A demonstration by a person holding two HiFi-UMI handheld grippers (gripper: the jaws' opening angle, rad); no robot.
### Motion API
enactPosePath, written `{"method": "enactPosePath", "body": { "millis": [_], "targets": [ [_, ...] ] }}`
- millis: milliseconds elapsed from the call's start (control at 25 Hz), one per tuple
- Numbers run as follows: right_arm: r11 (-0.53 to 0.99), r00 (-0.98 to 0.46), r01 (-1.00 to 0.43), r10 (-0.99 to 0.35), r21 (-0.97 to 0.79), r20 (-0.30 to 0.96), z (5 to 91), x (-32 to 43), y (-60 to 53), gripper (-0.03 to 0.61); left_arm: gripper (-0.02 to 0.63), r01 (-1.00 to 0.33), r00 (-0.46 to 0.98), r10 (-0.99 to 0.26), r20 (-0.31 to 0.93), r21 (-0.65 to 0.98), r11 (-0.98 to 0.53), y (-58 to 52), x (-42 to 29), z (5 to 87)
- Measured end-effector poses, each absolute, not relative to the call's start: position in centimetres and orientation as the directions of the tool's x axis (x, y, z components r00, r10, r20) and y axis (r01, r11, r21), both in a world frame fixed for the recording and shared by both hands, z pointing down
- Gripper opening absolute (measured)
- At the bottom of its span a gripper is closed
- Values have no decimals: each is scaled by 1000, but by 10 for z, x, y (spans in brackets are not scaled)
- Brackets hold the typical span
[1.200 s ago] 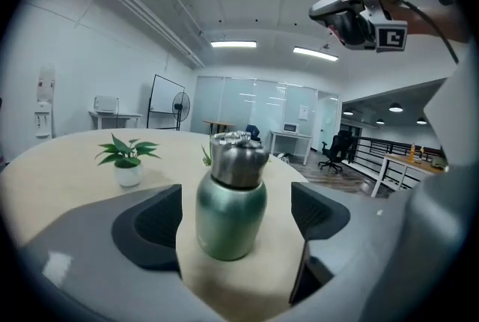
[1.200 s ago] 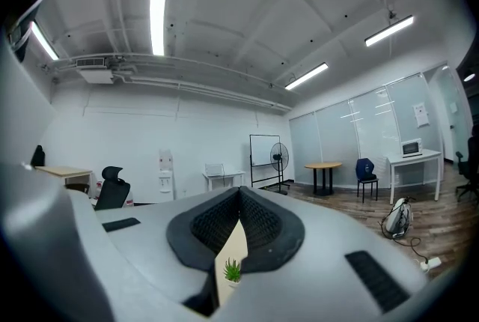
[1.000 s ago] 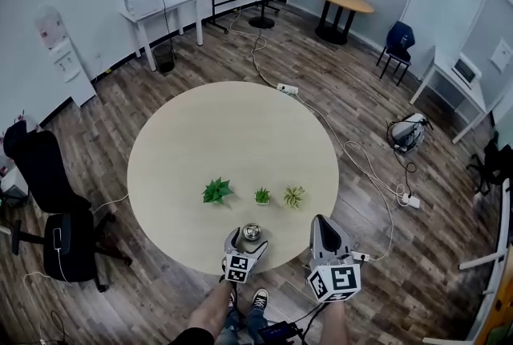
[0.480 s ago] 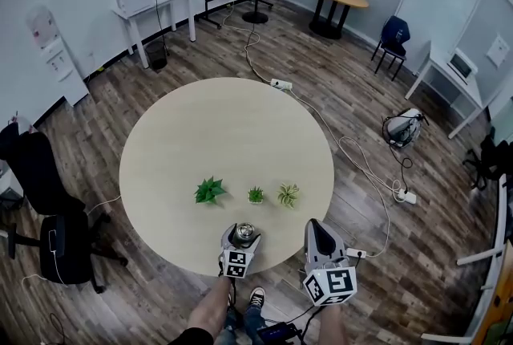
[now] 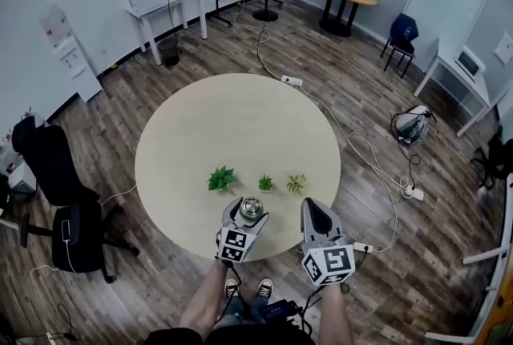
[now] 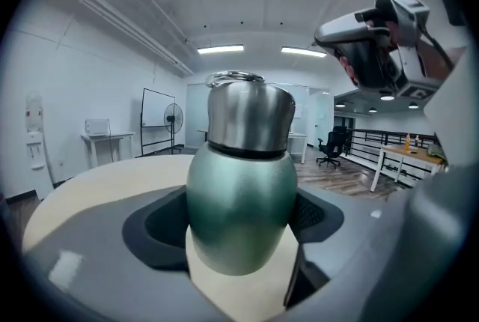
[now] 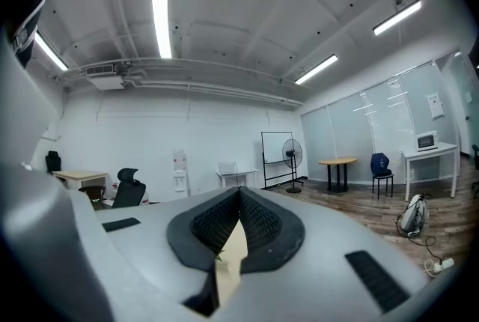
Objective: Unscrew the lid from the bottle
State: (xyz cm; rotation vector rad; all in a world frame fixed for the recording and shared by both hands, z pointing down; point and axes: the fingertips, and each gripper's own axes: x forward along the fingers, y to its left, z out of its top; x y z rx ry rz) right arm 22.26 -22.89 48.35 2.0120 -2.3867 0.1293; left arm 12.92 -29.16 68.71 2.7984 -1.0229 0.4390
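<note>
Left claw (image 6: 241,222) grips the green bottle (image 6: 239,193) round its belly, with a pad pressed against each side. Its jaws have just been closing on it. The silver lid (image 6: 249,117) is on the bottle, which stands upright. The bottle is held over the near edge of the round desk (image 5: 232,119), just in front of three small plants (image 5: 264,184). Right claw (image 7: 238,227) is clenched on nothing, near the left one and apart from the bottle.
</note>
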Motion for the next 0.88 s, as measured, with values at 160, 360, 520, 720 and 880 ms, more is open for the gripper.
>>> {"method": "enactPosePath", "body": {
  "millis": [160, 360, 520, 720, 880],
  "targets": [
    [228, -230, -971, -973, -79, 20, 463, 208, -234, 3, 382, -613, 753, -582, 305, 4, -790, -292, 120, 620],
    [290, -288, -952, -957, -94, -39, 435, 186, -241, 3, 382, -584, 778, -557, 289, 5, -812, -286, 103, 549],
    [310, -306, -948, -950, -75, -56, 423, 170, -247, 3, 382, -586, 780, -567, 264, -11, -811, -282, 91, 513],
    [327, -322, -943, -944, -68, -78, 414, 157, -250, 3, 382, -588, 783, -571, 249, -3, -808, -277, 84, 497],
    [334, -328, -941, -941, -58, -85, 412, 150, -246, 5, 382, -583, 785, -567, 249, -11, -812, -271, 82, 496]
  ]
}}
